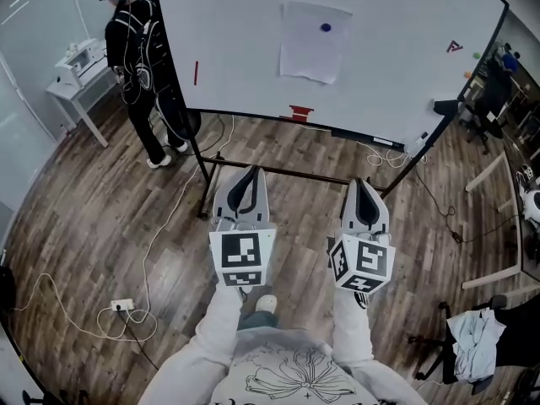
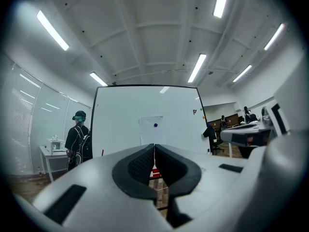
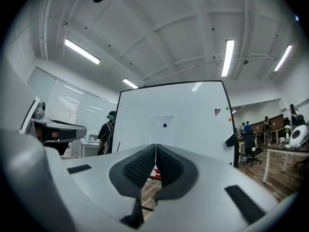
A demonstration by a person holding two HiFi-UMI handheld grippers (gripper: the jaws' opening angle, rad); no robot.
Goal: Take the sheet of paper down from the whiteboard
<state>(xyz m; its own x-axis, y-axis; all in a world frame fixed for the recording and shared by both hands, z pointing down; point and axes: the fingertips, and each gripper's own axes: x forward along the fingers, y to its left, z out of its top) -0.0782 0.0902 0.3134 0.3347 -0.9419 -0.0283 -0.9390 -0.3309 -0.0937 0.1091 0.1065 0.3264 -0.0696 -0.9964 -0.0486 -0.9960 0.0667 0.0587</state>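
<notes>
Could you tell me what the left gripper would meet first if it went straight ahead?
Most likely the whiteboard, at or just below the sheet of paper: the left gripper lines up with it and nothing shows in between, though depth is unclear.

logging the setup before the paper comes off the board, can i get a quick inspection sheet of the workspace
surface: whiteboard on a stand, mostly bare.
job's things: sheet of paper on the board, with a blue magnet near its top.
clutter: what looks like a red pen at the board's left, a red item at its lower edge, a dark object at its right.
grippers: left gripper and right gripper both shut, empty, short of the board.
cables: white cable loops across the wood floor to a power strip.
surroundings: person in black beside a white table; chair with cloth, lower right.
</notes>
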